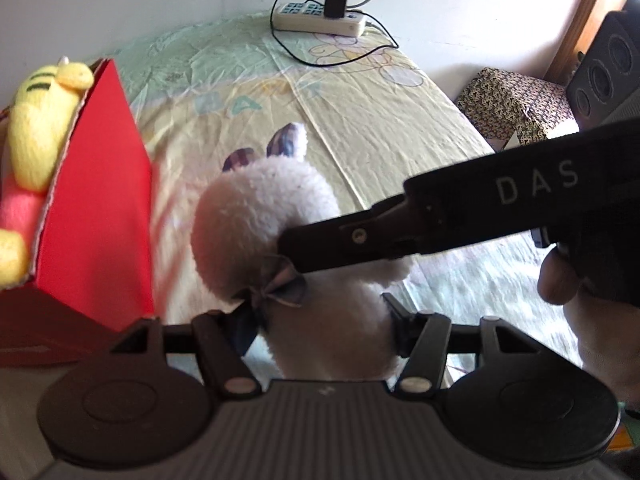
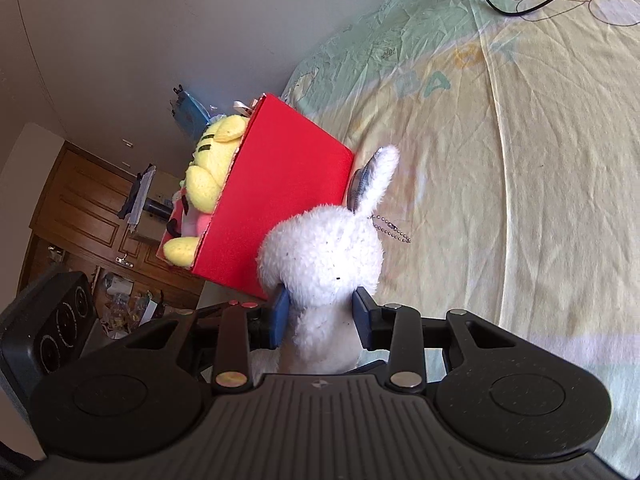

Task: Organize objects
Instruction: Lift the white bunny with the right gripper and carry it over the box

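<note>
A white plush rabbit with grey-lined ears and a grey bow is held above the bed. My left gripper is shut on its body below the bow. My right gripper is shut on its neck, just under the head; in the left wrist view the right gripper's finger reaches in from the right across the rabbit. A red cardboard box stands at left, close to the rabbit, with a yellow plush toy inside. The box and the yellow toy also show in the right wrist view.
The bed has a pale yellow-green cartoon sheet. A white power strip with a black charger and cables lies at the far edge. A patterned box and a black speaker stand beside the bed at right.
</note>
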Motion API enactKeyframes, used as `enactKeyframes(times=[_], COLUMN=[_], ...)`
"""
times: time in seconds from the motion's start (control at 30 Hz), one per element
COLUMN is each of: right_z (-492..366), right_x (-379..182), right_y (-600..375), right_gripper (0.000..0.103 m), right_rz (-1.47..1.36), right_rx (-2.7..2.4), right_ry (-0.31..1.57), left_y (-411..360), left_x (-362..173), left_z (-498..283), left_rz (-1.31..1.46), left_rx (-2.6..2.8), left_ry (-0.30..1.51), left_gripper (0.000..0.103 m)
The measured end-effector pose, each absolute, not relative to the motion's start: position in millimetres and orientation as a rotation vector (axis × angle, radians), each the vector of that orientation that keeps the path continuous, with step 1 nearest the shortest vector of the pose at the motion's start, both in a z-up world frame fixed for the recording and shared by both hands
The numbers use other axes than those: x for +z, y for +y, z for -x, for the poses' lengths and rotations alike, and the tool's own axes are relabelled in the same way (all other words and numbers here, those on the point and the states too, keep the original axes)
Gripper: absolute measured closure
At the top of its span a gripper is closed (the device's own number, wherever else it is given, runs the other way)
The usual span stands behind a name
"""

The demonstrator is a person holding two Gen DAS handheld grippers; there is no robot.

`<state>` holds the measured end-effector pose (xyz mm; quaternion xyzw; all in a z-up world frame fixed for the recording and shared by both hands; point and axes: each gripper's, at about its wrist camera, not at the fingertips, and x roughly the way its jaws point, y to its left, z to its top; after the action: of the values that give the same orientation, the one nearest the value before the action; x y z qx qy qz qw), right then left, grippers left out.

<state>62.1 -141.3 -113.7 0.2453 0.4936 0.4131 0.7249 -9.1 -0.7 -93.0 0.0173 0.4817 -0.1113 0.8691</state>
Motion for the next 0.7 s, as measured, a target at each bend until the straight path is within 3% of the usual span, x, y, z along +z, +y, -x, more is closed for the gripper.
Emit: enactKeyframes(times=[0.7], right_z=[-10], right_x=[-32], right_y=[-111], right_gripper=[0.066], right_rz=[-0.491], right_rx=[0.804], right_ry=[0.831], left_y=[39], left_x=[-28], left_z=[47], left_rz=[-0.091], left_rx=[-0.402], left_ry=[0.759], left_gripper=[0.043])
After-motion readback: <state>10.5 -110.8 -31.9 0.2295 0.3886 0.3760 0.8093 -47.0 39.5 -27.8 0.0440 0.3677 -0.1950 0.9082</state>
